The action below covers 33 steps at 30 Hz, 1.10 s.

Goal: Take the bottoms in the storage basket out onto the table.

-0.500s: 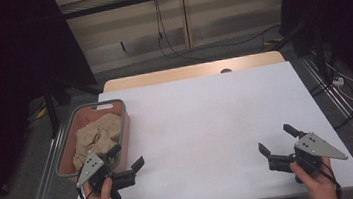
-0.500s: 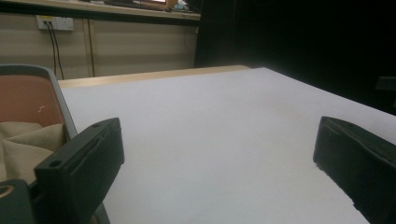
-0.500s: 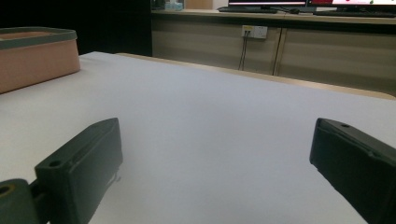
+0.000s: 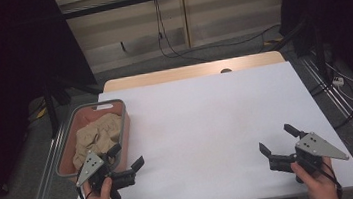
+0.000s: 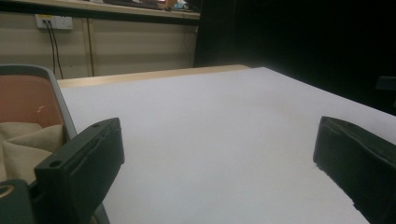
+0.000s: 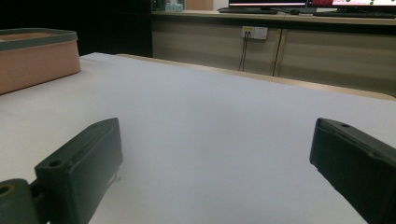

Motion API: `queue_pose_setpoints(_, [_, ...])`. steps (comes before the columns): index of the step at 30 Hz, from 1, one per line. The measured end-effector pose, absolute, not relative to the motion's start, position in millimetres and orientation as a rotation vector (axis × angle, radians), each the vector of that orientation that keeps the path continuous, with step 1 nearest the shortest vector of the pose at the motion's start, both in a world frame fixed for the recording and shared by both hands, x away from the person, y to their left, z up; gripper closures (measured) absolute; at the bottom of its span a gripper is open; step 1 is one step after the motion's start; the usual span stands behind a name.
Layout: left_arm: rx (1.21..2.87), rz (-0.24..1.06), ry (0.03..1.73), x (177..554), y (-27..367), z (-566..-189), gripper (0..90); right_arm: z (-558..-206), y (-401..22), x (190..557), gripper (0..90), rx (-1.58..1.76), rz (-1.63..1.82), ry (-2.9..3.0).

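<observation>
Landmark: the pink basket (image 4: 63, 142) with grey rim, at the left edge of the white surface (image 4: 207, 126).

Beige cloth (image 4: 95, 136) lies crumpled inside the basket, heaped in folds, filling most of the floor and rising near the rim. In the left gripper view a fold of it (image 5: 28, 149) shows just behind the near wall.

Left gripper (image 4: 128, 158) sits at the basket's near right corner, one of its fingers (image 4: 114, 150) over the rim, the other out over the bare surface; fingers spread wide, nothing between them. Right gripper (image 4: 275, 141) is well apart from the basket, far across the surface, fingers likewise wide and empty (both held low, just above the sheet).

Handling, as a judgement: cloth looks light, limp, not fragile; it will sag and drape once lifted and may trail over the rim. Best hold is probably a raised ridge of fold near the top of the heap, pinched deep enough to catch more than one layer. A shallow pinch could slip off.
</observation>
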<state>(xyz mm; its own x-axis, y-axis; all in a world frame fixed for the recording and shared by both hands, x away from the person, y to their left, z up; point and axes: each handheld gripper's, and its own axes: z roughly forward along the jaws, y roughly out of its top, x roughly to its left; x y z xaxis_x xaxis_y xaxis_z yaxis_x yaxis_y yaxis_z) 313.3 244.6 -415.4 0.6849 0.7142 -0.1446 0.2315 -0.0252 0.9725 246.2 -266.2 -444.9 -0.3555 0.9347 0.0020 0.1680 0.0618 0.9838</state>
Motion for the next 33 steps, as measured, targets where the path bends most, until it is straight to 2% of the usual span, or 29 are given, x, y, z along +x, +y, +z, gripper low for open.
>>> queue_pose_setpoints(9, [1.574,0.459,0.822,314,247,-406,1.9,-445,-267,245,1.9,1.124,1.362,1.627])
queue_pose_setpoints(15, [1.532,0.485,0.833,319,256,-382,1.9,-446,-266,245,1.9,1.127,1.363,1.630])
queue_pose_setpoints(19, [1.545,0.511,0.870,332,270,-363,1.9,-446,-266,246,1.9,1.130,1.360,1.633])
queue_pose_setpoints(33, [1.561,0.569,0.970,372,296,-344,2.0,-446,-265,245,1.9,1.127,1.361,1.639])
